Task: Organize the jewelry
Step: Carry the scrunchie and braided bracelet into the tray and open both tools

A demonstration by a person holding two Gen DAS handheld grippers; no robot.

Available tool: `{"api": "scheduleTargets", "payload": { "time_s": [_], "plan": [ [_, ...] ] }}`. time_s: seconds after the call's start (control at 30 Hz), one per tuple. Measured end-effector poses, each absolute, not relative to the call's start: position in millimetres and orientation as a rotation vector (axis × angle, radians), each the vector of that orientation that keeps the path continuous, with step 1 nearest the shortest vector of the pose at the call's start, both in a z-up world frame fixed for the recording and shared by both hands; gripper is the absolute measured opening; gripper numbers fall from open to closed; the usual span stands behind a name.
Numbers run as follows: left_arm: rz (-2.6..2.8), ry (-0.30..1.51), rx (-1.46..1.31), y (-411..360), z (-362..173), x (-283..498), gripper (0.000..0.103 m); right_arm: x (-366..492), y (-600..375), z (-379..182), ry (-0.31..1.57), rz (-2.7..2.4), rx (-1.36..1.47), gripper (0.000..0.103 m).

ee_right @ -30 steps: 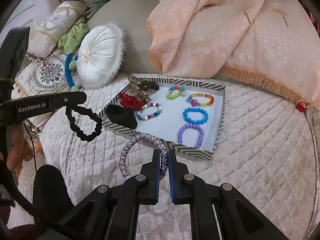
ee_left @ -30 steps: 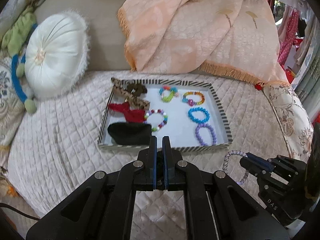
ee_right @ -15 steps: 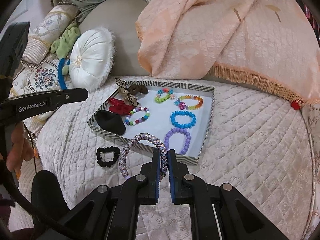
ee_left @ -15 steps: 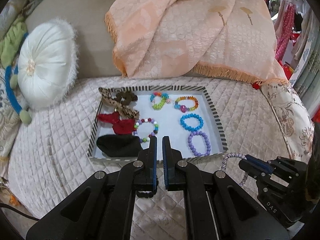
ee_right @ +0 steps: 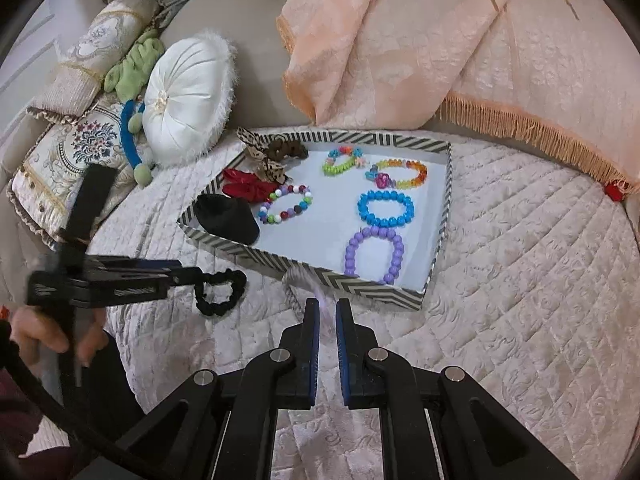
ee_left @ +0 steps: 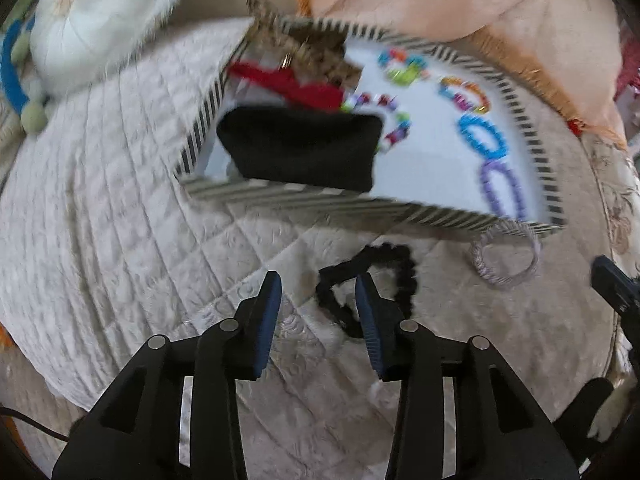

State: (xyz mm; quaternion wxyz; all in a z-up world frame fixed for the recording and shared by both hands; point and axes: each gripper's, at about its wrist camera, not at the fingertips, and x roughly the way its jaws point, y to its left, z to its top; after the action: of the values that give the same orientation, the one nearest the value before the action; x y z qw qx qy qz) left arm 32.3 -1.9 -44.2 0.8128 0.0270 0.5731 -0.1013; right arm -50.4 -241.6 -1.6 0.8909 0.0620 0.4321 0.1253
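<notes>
Left wrist view: my left gripper (ee_left: pixel 316 288) points steeply down at the quilt, jaws opening, nothing pinched; the black scrunchie (ee_left: pixel 366 284) lies on the bedspread (ee_left: pixel 120 200) just outside the tray's near edge, its loop partly between my fingertips and trailing toward the right finger, long axis roughly across the jaws. My left gripper is the nearer one to it. My right gripper (ee_right: pixel 327 312) is pressed together on the braided bracelet (ee_left: pixel 505 258), which hangs blurred against the tray's near wall. The striped tray (ee_right: pixel 447 184) holds a black pouch (ee_right: pixel 226 218), red scrunchie (ee_right: pixel 244 186), leopard bow (ee_right: pixel 260 156), brown scrunchie (ee_right: pixel 289 148) at its left side, and five bead bracelets toward the right.
</notes>
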Motion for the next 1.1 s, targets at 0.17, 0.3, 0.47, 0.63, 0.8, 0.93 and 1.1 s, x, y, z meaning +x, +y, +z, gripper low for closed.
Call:
{"api": "scheduleTargets", "payload": {
  "time_s": [0.17, 0.3, 0.47, 0.63, 0.8, 0.93, 1.1],
  "plan": [
    [-0.184, 1.242, 0.014, 1.1, -61.1, 36.1, 0.048, -38.5, -242.8, -21.4, 0.946, 0.258, 0.166, 0.016],
    [-0.166, 1.232, -0.001, -1.2, -63.3, 35.5, 0.049, -19.6, -234.9, -40.1, 0.992, 0.286, 0.207, 0.040],
    [-0.174, 1.206, -0.001, -3.5, -65.6, 40.6, 0.030, 2.3, -230.1, -66.0, 1.008, 0.272, 0.269, 0.032],
    [-0.217, 1.195, 0.011, -3.5, -55.5, 38.2, 0.006, -8.6, -238.4, -58.2, 0.969, 0.291, 0.284, 0.007],
    [-0.290, 1.139, -0.009, -2.8, -16.3, 30.5, 0.005, -26.0, -248.6, -23.7, 0.905, 0.292, 0.262, 0.007],
    [-0.326, 1.081, -0.007, -12.1, 17.4, 26.7, 0.005, -33.6, -259.5, 2.2, 0.854, 0.287, 0.274, 0.007],
    [-0.332, 1.011, 0.028, -24.7, 51.2, 27.7, 0.005, -41.5, -262.9, 27.7, 0.805, 0.291, 0.263, 0.007]
  ]
}}
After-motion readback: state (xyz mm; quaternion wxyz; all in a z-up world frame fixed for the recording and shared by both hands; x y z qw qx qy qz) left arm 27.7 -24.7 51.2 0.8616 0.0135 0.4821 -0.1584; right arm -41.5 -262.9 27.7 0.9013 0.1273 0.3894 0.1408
